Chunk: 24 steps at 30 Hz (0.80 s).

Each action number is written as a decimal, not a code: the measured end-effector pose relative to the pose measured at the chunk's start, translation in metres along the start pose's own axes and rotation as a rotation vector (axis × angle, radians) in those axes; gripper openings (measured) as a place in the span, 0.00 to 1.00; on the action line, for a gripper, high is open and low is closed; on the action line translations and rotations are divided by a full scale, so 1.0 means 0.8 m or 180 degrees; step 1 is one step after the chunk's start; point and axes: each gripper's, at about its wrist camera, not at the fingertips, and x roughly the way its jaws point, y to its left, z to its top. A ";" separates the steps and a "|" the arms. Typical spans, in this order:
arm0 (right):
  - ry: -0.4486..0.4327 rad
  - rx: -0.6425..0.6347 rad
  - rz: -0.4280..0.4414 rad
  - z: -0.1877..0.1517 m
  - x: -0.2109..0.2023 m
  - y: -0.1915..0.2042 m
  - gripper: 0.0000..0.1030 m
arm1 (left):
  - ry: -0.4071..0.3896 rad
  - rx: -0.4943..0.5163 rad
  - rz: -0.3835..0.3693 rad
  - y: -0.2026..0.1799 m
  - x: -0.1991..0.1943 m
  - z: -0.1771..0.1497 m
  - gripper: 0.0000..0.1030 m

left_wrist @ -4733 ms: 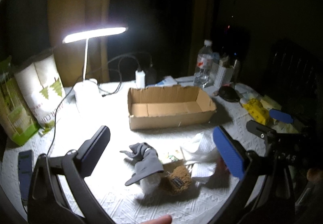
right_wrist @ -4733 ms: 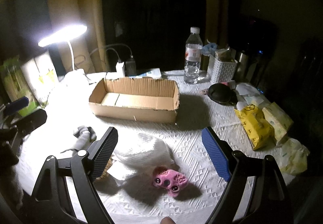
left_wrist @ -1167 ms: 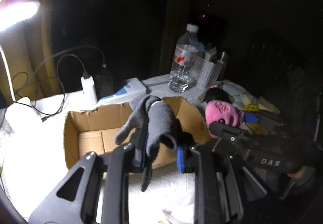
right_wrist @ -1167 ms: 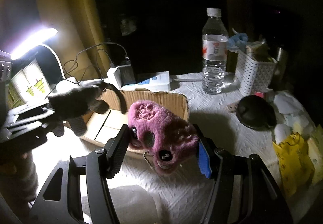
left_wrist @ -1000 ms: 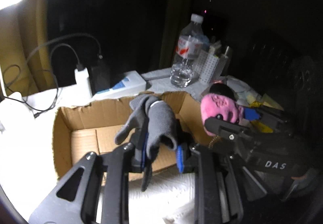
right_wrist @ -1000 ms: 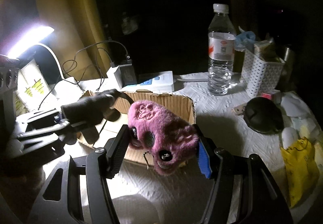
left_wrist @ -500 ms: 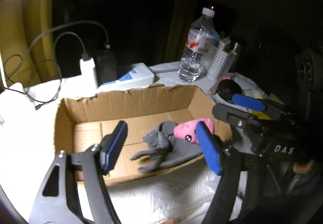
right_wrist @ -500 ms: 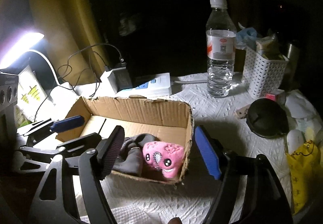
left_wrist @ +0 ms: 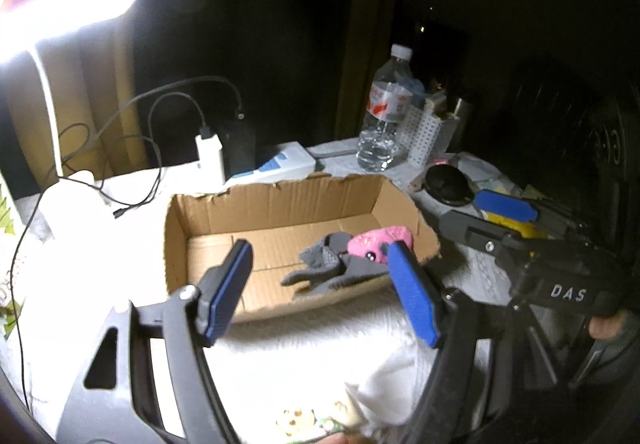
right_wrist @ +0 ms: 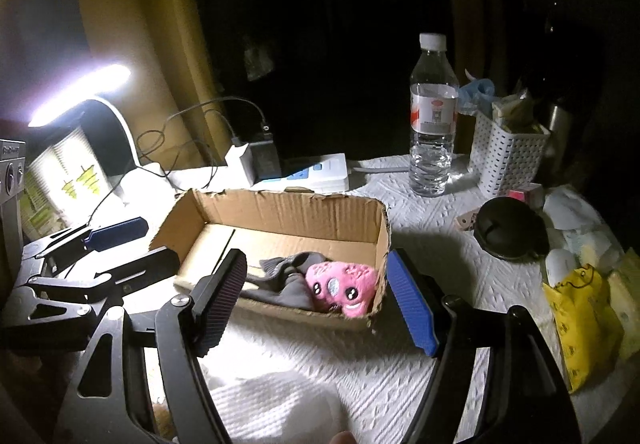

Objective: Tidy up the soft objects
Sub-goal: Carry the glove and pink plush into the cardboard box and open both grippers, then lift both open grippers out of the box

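An open cardboard box [left_wrist: 276, 200] [right_wrist: 280, 214] stands on the white-covered table. In its near right corner lie a grey glove [left_wrist: 326, 270] [right_wrist: 280, 282] and a pink plush toy [left_wrist: 374, 240] [right_wrist: 340, 284], side by side and touching. My left gripper [left_wrist: 322, 294] is open and empty, held above the box's near wall. My right gripper [right_wrist: 318, 304] is also open and empty, back from the box's near right corner. Each gripper shows in the other's view: the right gripper [left_wrist: 496, 218] right of the box, the left gripper [right_wrist: 108, 248] left of it.
A lit desk lamp [left_wrist: 64, 10] stands at the left with cables and a charger [left_wrist: 210, 158] behind the box. A water bottle [right_wrist: 434, 116], white basket [right_wrist: 506, 154], black round object [right_wrist: 508, 230] and yellow packets [right_wrist: 584, 320] crowd the right. Crumpled white tissue [right_wrist: 276, 404] lies near the front.
Both grippers let go: the glove and the pink toy dropped into the box. Since then both grippers have pulled back from the box and risen slightly.
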 end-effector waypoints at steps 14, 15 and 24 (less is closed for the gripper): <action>0.0140 -0.0096 0.0005 -0.043 -0.033 0.043 0.73 | 0.0008 -0.0069 0.0024 0.003 -0.054 -0.042 0.70; 0.0156 -0.0105 0.0002 -0.047 -0.034 0.046 0.73 | 0.0014 -0.0075 0.0027 0.004 -0.057 -0.046 0.70; 0.0184 -0.0143 -0.0028 -0.068 -0.046 0.072 0.73 | 0.0028 -0.0100 0.0054 0.014 -0.081 -0.077 0.70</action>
